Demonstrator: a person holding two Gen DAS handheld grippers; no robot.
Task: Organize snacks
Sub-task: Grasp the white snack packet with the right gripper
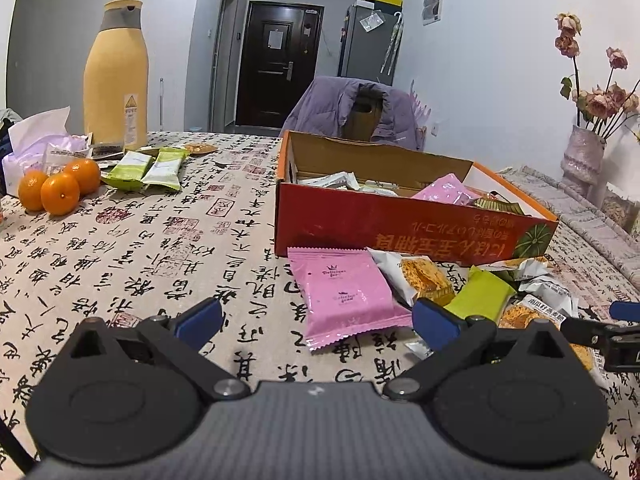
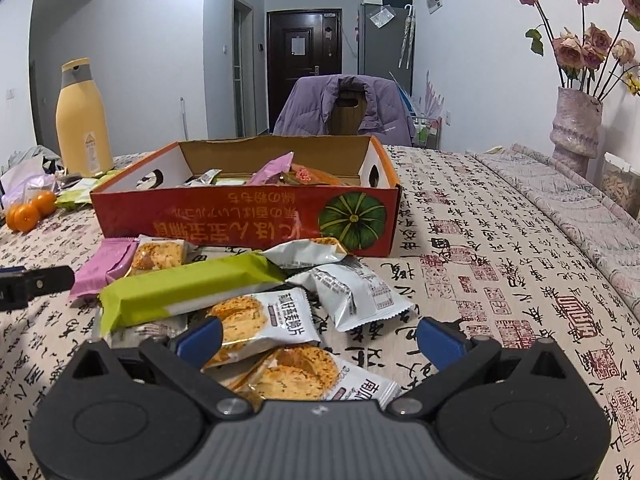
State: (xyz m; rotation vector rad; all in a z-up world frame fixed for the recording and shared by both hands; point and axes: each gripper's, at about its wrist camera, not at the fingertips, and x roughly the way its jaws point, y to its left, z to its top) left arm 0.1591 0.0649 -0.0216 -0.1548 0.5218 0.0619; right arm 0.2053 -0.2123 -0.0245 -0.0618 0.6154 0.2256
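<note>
A red cardboard box [image 1: 400, 228] [image 2: 224, 216] with several snack packets inside stands on the table. In front of it lies a loose pile: a pink packet [image 1: 344, 292] [image 2: 104, 268], a long green packet [image 1: 482, 294] [image 2: 188, 288] and white cracker packets [image 1: 420, 276] [image 2: 256, 320]. My left gripper [image 1: 316, 320] is open and empty, just before the pink packet. My right gripper [image 2: 318, 338] is open and empty, its jaws on either side of the white cracker packets. Two green packets [image 1: 148, 168] lie at the far left.
Three oranges [image 1: 60, 188], a tissue bag [image 1: 36, 144] and a tall yellow flask [image 1: 116, 76] [image 2: 82, 120] stand at the far left. A vase of dried roses [image 2: 576, 124] stands at the right. A chair with a purple jacket [image 2: 344, 104] is behind the table.
</note>
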